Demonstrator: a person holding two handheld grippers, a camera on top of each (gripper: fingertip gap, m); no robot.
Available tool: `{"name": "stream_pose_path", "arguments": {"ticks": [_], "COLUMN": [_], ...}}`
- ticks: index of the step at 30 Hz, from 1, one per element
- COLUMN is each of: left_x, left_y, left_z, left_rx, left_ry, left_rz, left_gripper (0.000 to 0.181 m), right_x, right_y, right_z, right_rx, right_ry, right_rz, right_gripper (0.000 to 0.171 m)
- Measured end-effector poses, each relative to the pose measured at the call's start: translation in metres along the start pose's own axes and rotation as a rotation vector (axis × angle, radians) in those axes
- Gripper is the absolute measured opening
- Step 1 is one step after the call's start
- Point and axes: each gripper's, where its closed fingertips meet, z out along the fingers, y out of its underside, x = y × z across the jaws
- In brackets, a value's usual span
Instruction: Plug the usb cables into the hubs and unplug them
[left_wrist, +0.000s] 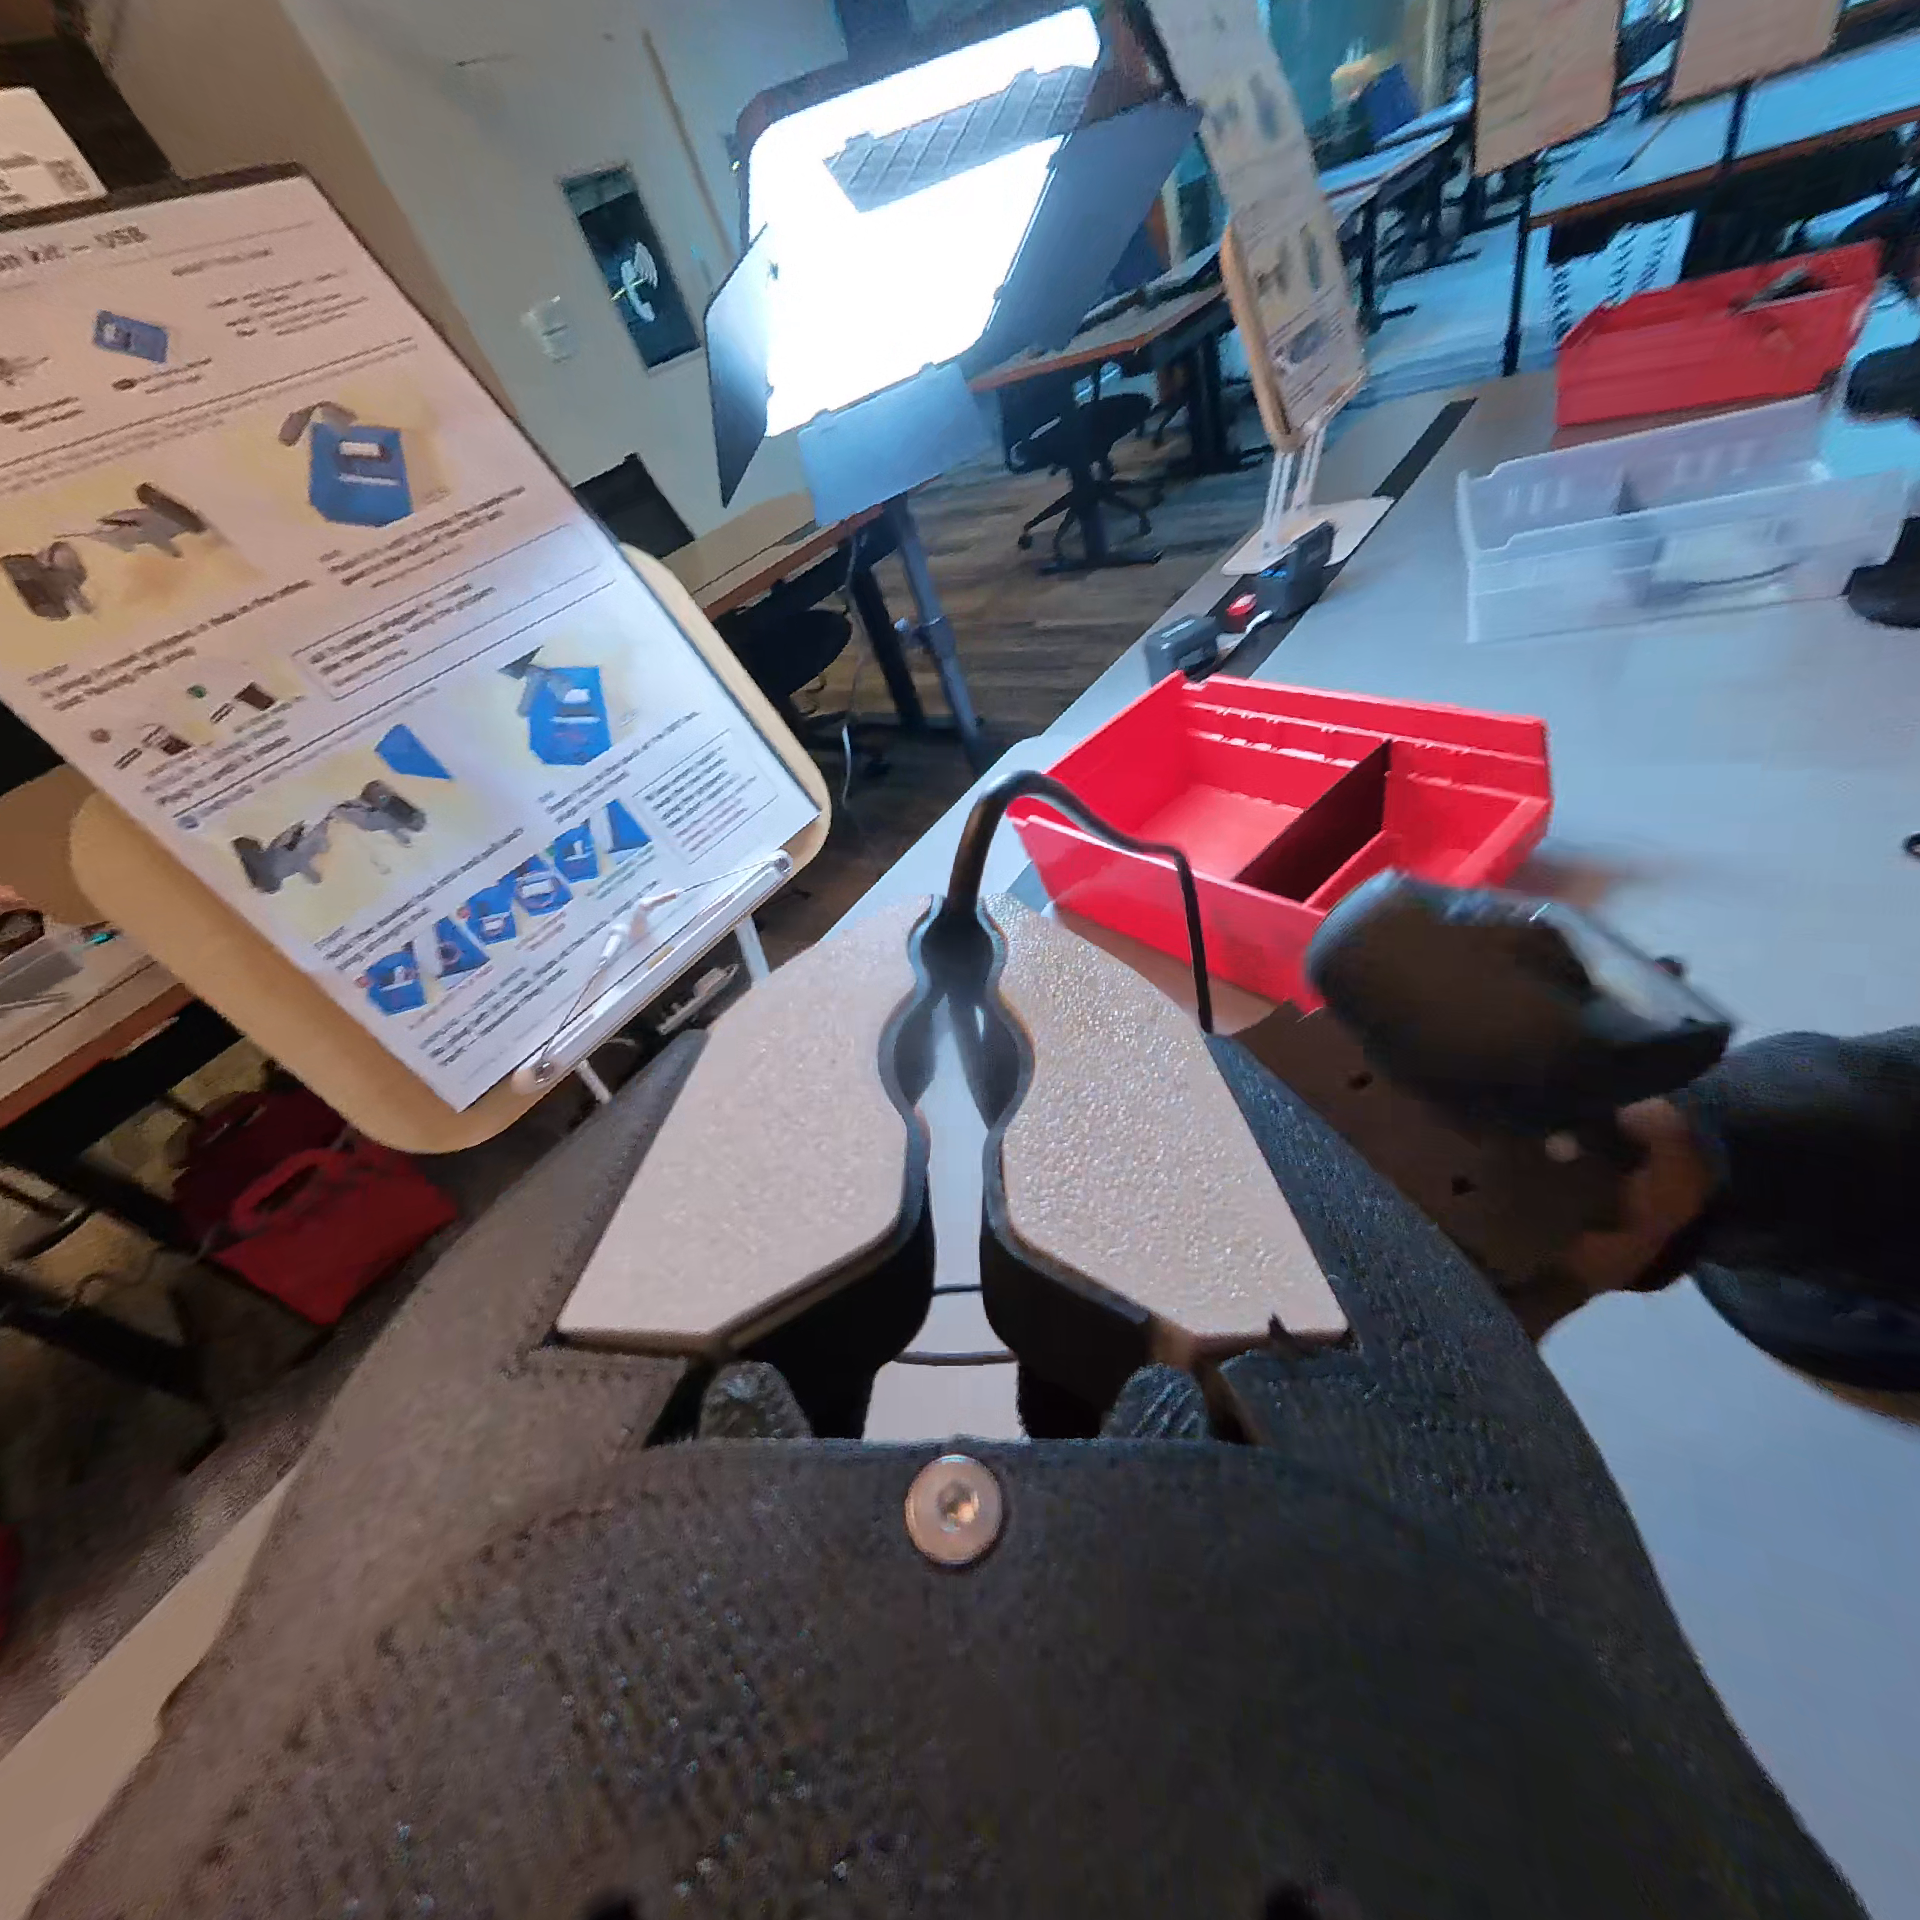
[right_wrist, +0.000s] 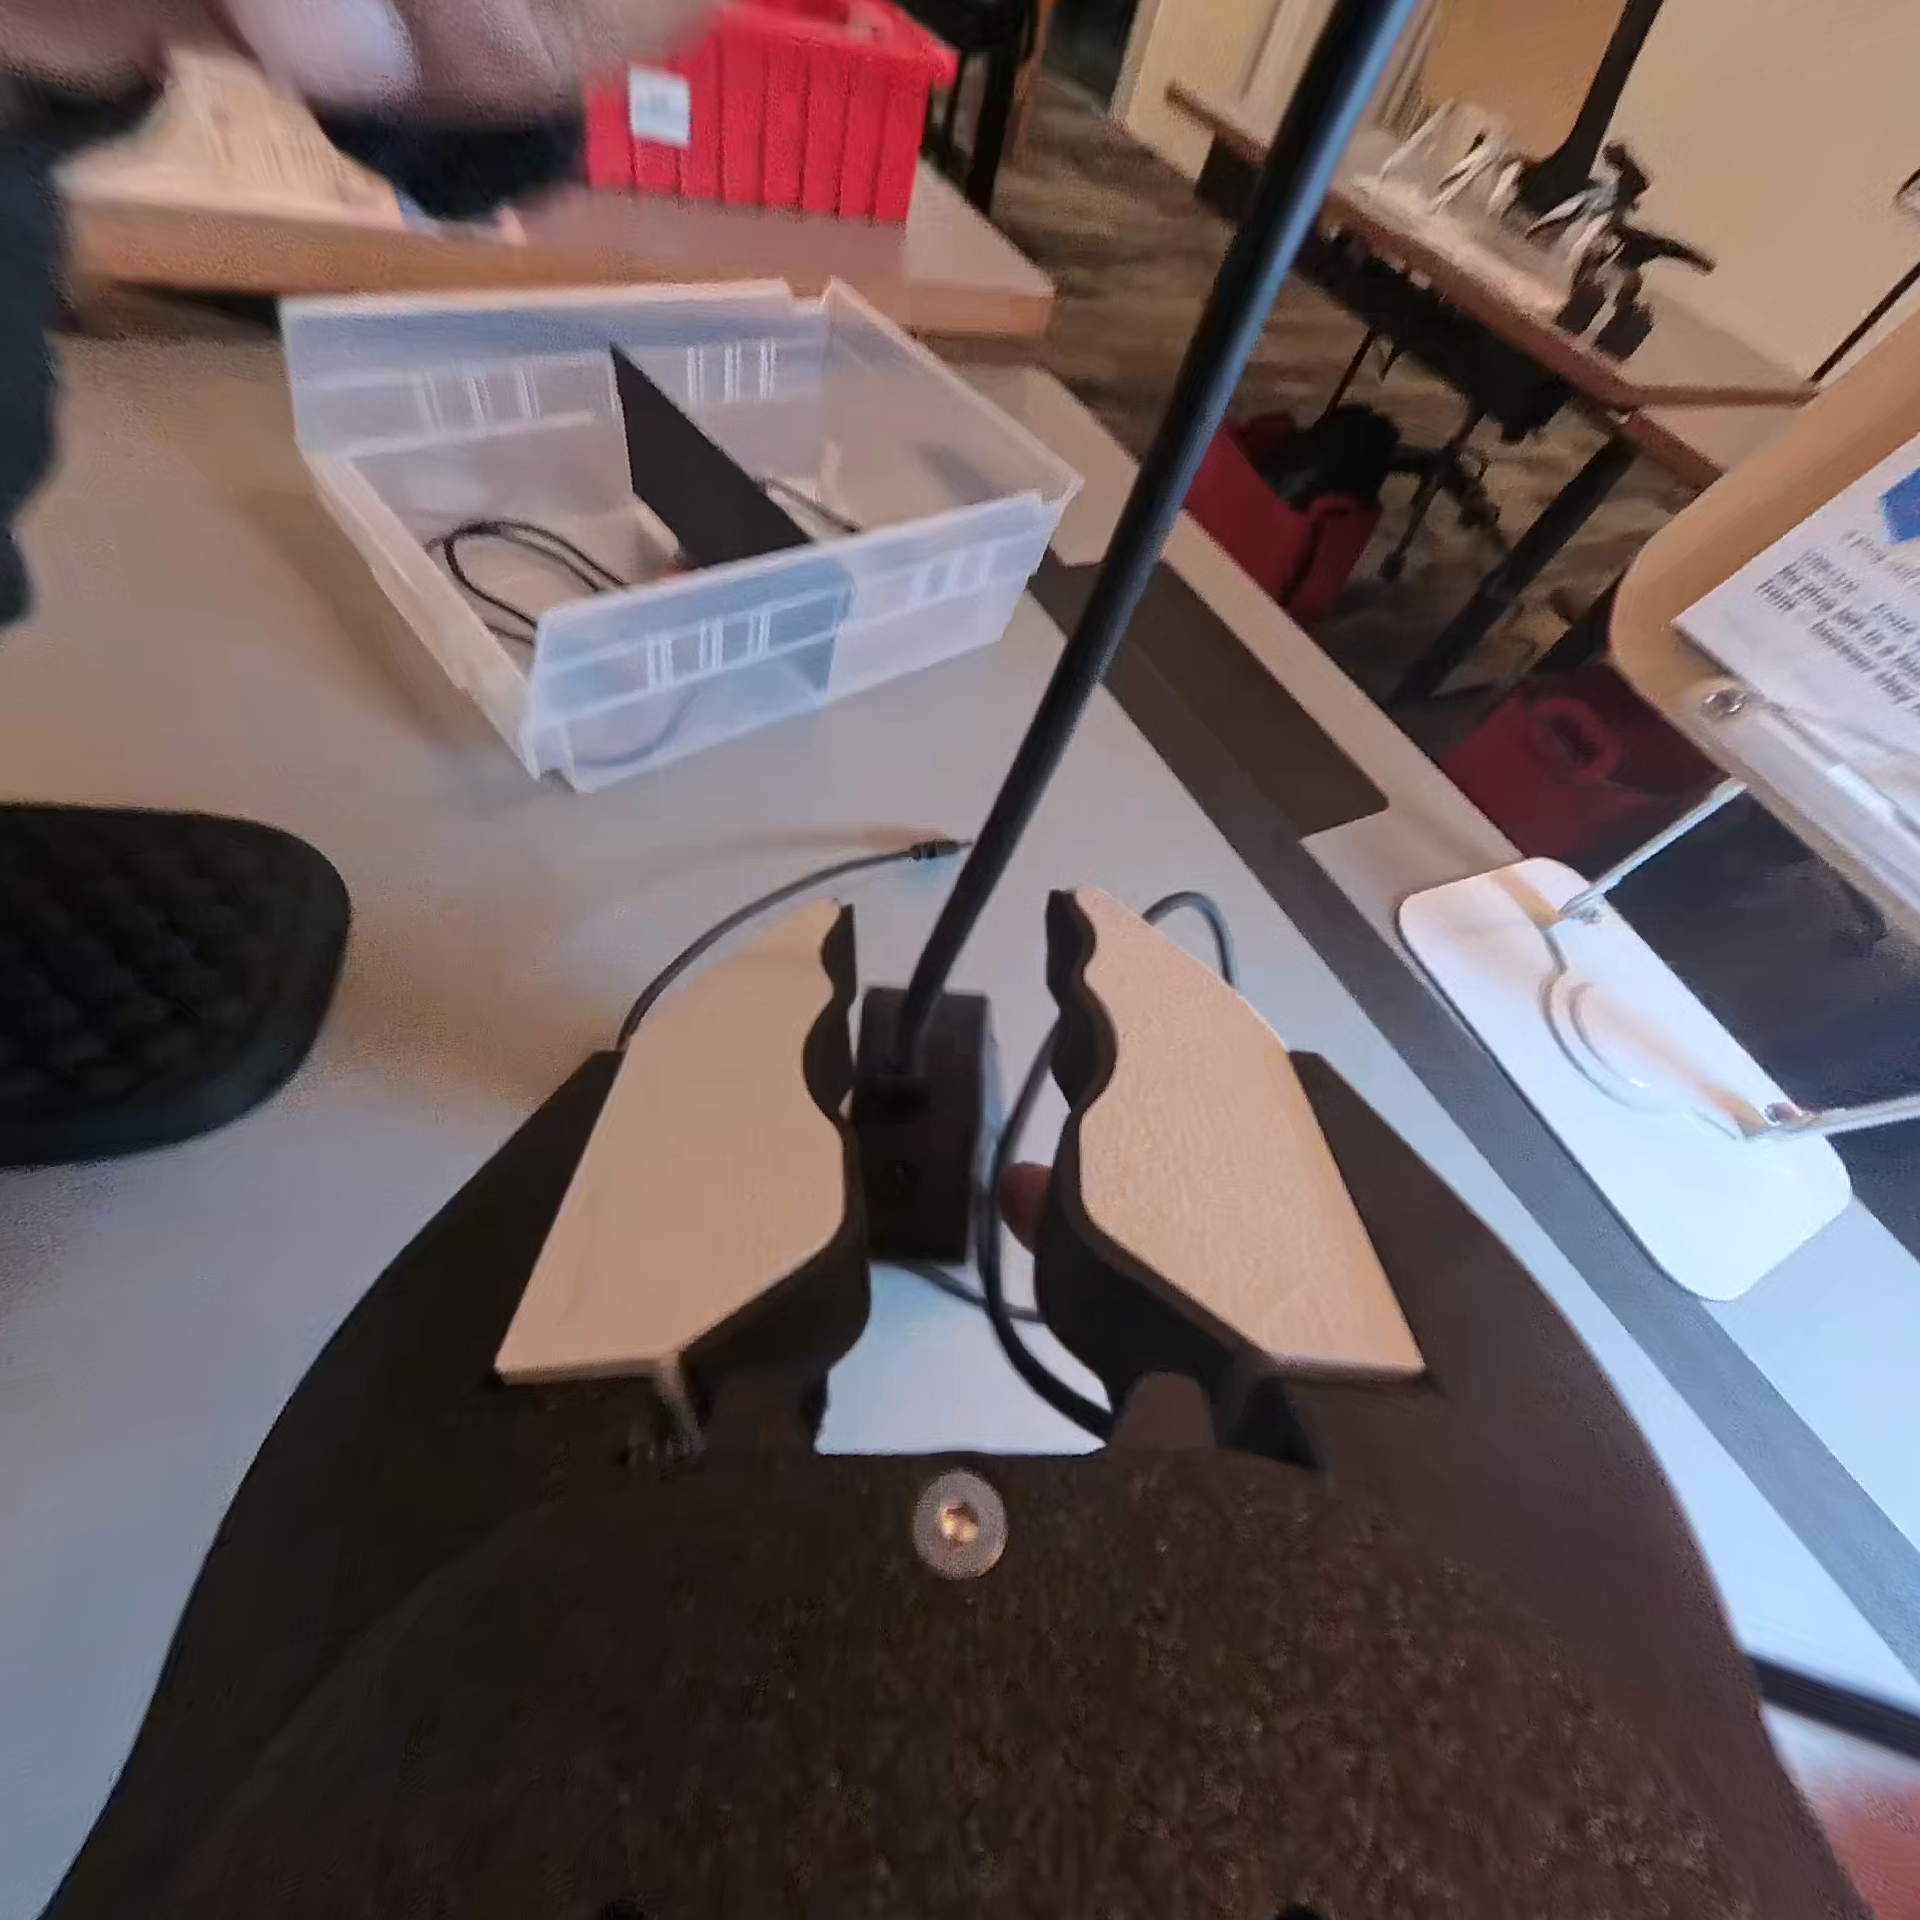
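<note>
Pale grey worktable (right_wrist: 312, 935) in an open workshop, a bright studio light panel (left_wrist: 894, 260) glaring behind. Left gripper (left_wrist: 951, 997) is pinched tight on a thin black usb cable (left_wrist: 1039, 795), which arcs out past the fingertips. Right gripper (right_wrist: 951, 997) stands wide, its jaws flanking a small black box-shaped hub (right_wrist: 920, 1122) on the table without quite touching it; a black lead rises steeply from the hub's top. I'd say a pull is under way: best to close on the hub first, then draw the plug straight along its axis, no sideways wrench. Beyond sit a red plastic divided bin (left_wrist: 1299, 821) and a clear plastic divided bin (right_wrist: 675, 520). An instruction sheet on a wooden stand (left_wrist: 343, 623) carries print, left unquoted; no brand is legible.
</note>
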Motion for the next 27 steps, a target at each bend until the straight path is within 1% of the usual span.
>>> {"name": "stream_pose_path", "arguments": {"ticks": [1,2,3,6,9,11,13,15,17,18,19,20,21,22,23,25,27], "left_x": [0.002,0.002,0.001,-0.003,0.001,0.007,0.018,0.036,0.055,0.071,0.09,0.106,0.115,0.117,0.12,0.113,0.088], "left_y": [-0.001,-0.001,-0.002,-0.008,-0.008,0.0,0.018,0.048,0.082,0.096,0.107,0.116,0.123,0.126,0.124,0.121,0.124], "left_z": [0.0,0.001,0.001,0.0,-0.006,-0.011,-0.013,-0.009,0.009,0.02,0.03,0.042,0.055,0.066,0.069,0.07,0.07], "left_rx": [-0.002,-0.002,0.01,0.084,0.165,0.202,0.206,0.163,0.066,-0.001,-0.057,-0.096,-0.117,-0.116,-0.107,-0.097,-0.102], "left_ry": [0.004,-0.013,-0.026,-0.005,0.098,0.209,0.343,0.487,0.557,0.594,0.638,0.641,0.603,0.545,0.555,0.537,0.414], "left_rz": [0.005,0.022,0.036,-0.028,-0.117,-0.178,-0.233,-0.241,-0.211,-0.187,-0.15,-0.099,-0.029,0.017,0.017,-0.009,0.012], "left_gripper": [0.004,0.004,0.004,0.004,0.007,0.022,0.036,0.044,0.049,0.055,0.06,0.064,0.058,0.04,0.035,0.027,0.025], "right_x": [0.005,0.01,0.01,0.004,0.008,0.013,0.019,0.025,0.029,0.031,0.033,0.033,0.032,0.031,0.032,0.047,0.07], "right_y": [0.007,0.011,0.012,0.004,-0.003,-0.012,-0.024,-0.035,-0.044,-0.048,-0.051,-0.054,-0.055,-0.055,-0.054,-0.051,-0.045], "right_z": [0.002,0.0,-0.004,-0.016,-0.029,-0.041,-0.057,-0.074,-0.089,-0.094,-0.099,-0.103,-0.106,-0.109,-0.111,-0.117,-0.124], "right_rx": [-0.026,-0.052,-0.069,-0.027,0.011,0.072,0.159,0.239,0.315,0.353,0.384,0.407,0.42,0.425,0.423,0.424,0.41], "right_ry": [0.033,0.063,0.054,-0.001,-0.003,-0.014,-0.048,-0.089,-0.132,-0.148,-0.163,-0.181,-0.203,-0.222,-0.223,-0.151,-0.033], "right_rz": [-0.046,-0.109,-0.143,-0.157,-0.197,-0.18,-0.133,-0.081,-0.034,-0.013,0.005,0.017,0.026,0.031,0.028,0.022,0.028], "right_gripper": [0.032,0.024,0.017,0.014,0.013,0.013,0.013,0.012,0.012,0.012,0.012,0.012,0.012,0.012,0.012,0.014,0.023]}}
